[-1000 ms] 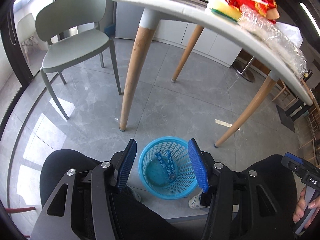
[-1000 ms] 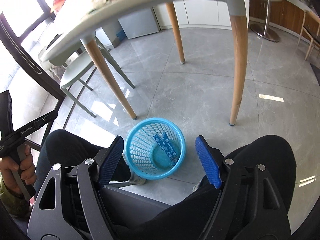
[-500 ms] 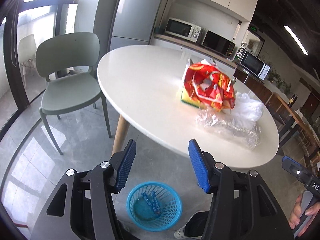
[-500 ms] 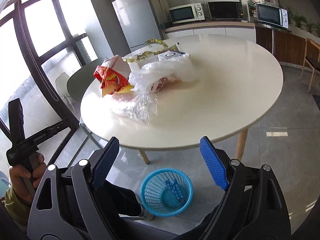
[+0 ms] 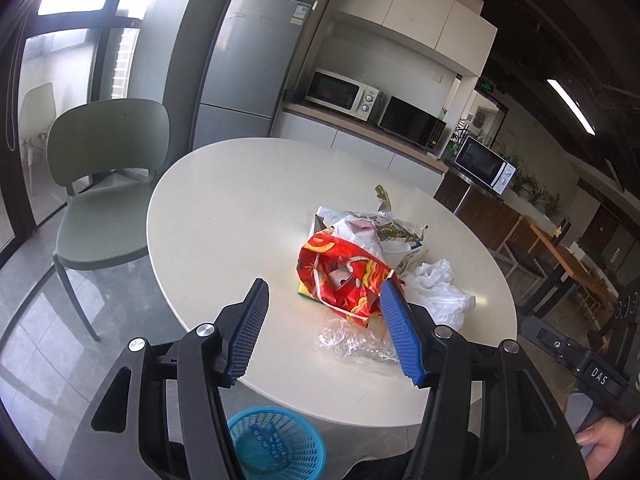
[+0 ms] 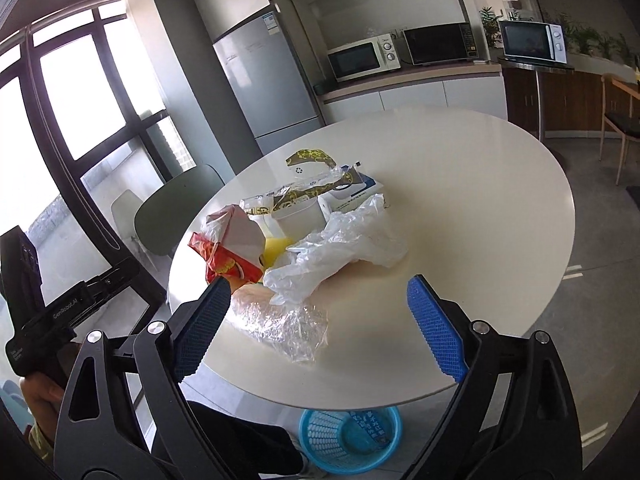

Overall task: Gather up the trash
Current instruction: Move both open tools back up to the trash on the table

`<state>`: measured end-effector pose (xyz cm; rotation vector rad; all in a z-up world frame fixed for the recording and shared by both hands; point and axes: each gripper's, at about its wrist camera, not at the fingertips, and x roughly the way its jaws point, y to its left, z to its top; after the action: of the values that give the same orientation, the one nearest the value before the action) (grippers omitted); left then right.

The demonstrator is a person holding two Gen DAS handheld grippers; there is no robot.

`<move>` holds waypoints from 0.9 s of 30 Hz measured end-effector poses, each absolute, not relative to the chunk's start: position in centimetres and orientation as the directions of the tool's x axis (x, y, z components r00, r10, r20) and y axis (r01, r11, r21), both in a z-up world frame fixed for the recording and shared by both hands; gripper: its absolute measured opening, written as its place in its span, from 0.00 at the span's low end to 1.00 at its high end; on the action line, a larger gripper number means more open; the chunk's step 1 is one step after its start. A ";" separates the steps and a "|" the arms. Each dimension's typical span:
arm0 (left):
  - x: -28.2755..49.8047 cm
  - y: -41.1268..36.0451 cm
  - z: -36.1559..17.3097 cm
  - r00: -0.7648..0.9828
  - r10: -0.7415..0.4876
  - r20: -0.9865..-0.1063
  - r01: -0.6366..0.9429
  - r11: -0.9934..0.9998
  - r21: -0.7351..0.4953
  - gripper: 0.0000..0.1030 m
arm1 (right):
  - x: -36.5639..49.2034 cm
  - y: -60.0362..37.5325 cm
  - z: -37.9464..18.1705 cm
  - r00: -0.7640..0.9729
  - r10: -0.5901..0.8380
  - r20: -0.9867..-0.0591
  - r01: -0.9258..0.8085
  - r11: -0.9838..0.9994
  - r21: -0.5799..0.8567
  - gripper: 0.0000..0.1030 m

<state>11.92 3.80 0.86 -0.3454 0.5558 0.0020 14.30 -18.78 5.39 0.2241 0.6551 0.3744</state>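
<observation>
A heap of trash lies on the round white table (image 5: 224, 216): a red snack bag (image 5: 340, 280), a clear crinkled wrapper (image 5: 356, 344), a white plastic bag (image 5: 436, 292) and paper packets behind. The heap also shows in the right wrist view, with the red bag (image 6: 228, 252), white bag (image 6: 340, 244) and clear wrapper (image 6: 280, 320). My left gripper (image 5: 324, 328) is open and empty, above the table's near edge before the red bag. My right gripper (image 6: 320, 316) is open and empty, before the clear wrapper. A blue basket (image 5: 276, 444) stands on the floor under the table edge (image 6: 352, 440).
A green chair (image 5: 108, 184) stands left of the table. A fridge (image 5: 248, 64) and a counter with microwaves (image 5: 344, 88) line the back wall. Wooden chairs and tables (image 5: 560, 256) stand at the right.
Both grippers have risen from below the table, looking down at the basket, to above the tabletop facing the trash heap. Both stayed open.
</observation>
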 end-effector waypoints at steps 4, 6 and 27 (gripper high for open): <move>13.4 3.7 1.1 0.843 -0.103 -0.528 -0.100 0.934 -0.343 0.62 | 15.9 -18.2 5.3 0.734 0.382 -0.562 -0.251 0.921 0.298 0.83; 14.1 3.8 1.0 0.835 -0.109 -0.539 -0.110 0.927 -0.357 0.62 | 16.5 -17.6 5.7 0.748 0.353 -0.561 -0.255 0.935 0.248 0.83; 20.1 3.3 -1.4 0.740 -0.121 -0.661 -0.191 0.905 -0.380 0.65 | 24.2 -16.0 1.6 0.597 0.351 -0.721 -0.301 0.932 0.204 0.52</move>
<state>20.08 3.34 -1.35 -0.4476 0.7425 0.0394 24.20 -15.96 1.60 0.0632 0.8507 0.3786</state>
